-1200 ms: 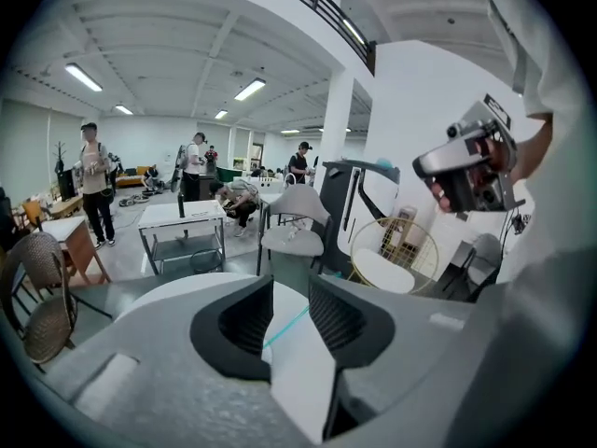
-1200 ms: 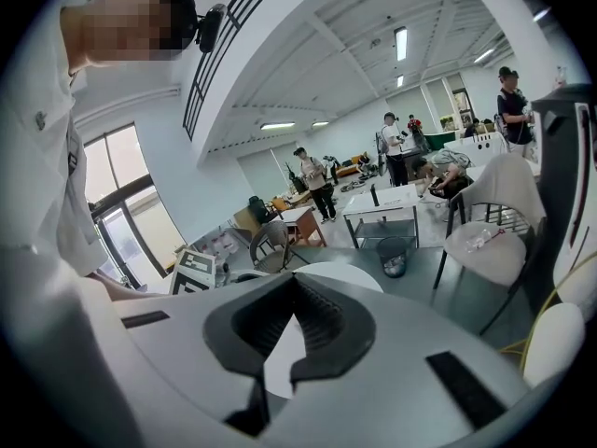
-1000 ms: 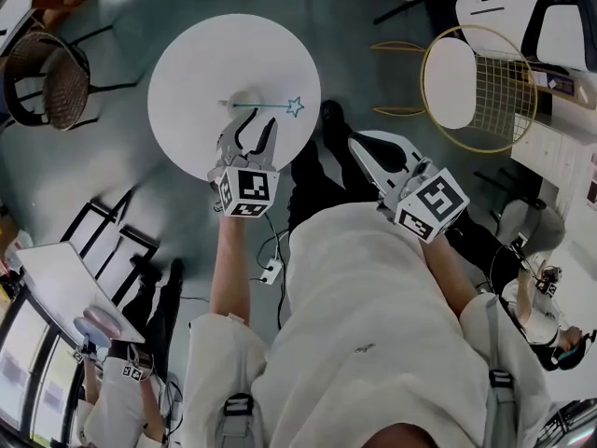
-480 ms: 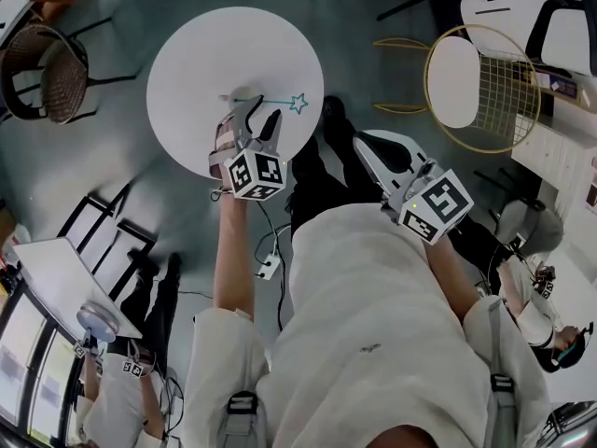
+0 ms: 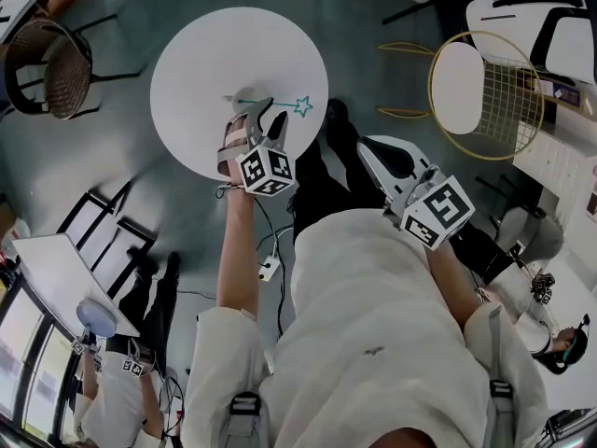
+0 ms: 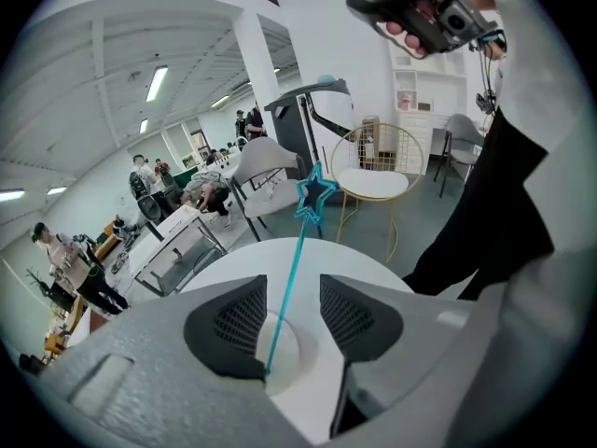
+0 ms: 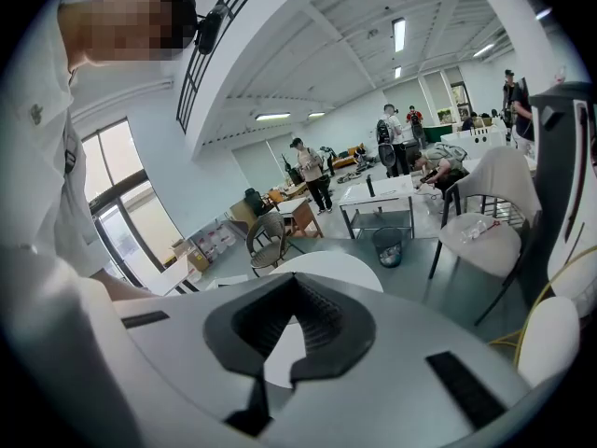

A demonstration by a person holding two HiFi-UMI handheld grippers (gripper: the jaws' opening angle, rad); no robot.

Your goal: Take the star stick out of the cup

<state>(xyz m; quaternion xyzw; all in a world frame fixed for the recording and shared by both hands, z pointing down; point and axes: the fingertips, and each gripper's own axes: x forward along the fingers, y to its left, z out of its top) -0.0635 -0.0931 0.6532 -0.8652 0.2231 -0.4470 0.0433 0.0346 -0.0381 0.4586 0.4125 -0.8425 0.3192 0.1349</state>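
left gripper [image 6: 291,299] hangs over the white table [image 5: 201,59], jaws just opened wide and unclenched, pads either side of the star stick [image 6: 293,273] without touching it. stick leans in the cup [image 6: 294,351], star end up. i'd sink a little lower, centre the stem, close gently, then draw along its lean so the cup doesn't tip. right gripper [image 7: 294,289] closed on nothing, well off the table.

Looking matt and smooth: white table [image 5: 201,63] top. Showing as thin, smooth teal plastic: star stick [image 6: 288,278]. Reading as gold metal wire: chair [image 5: 504,91] right of table.
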